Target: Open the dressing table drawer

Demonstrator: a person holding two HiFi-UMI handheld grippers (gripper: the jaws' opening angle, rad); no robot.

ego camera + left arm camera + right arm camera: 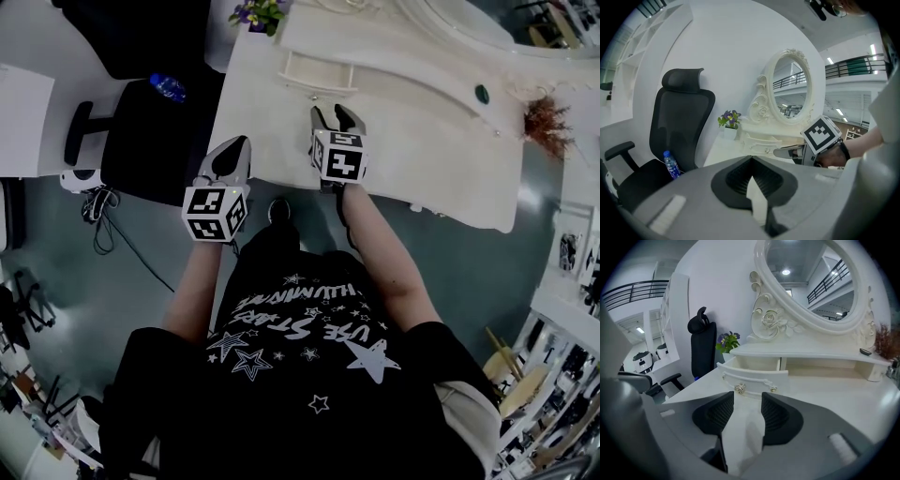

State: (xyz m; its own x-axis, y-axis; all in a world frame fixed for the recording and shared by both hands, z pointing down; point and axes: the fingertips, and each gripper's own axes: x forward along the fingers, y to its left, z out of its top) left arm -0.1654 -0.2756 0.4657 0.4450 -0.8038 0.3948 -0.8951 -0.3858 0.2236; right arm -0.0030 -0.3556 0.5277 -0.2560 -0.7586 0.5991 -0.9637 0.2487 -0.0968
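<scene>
I hold the right gripper [747, 404] over the top of the dressing table [422, 141], its jaws apart with nothing between them, aimed at the small drawer [752, 373] under the shelf below the mirror [811, 277]. The drawer front stands forward of its case with its side walls showing, so I judge it at least partly open. The left gripper [751, 159] hangs at the table's near-left edge, its jaws pressed together and empty.

If more travel is wanted, I would centre the open jaws on the nearer knob [740, 388], close firmly on it, and pull straight back along the drawer's own line, keeping level (a sideways tug could jam a light drawer like this). The left gripper can wait where it is.

The right gripper view alone shows the two knobs and the gap behind the drawer front. From the head view the drawer is only a pale outline near the back of the table. The left gripper view gives what neither of the others shows well: the right gripper side-on near the drawer, plus the office chair [679, 122], a water bottle [670, 164] on its seat and flowers [730, 118] at the table's corner.
</scene>
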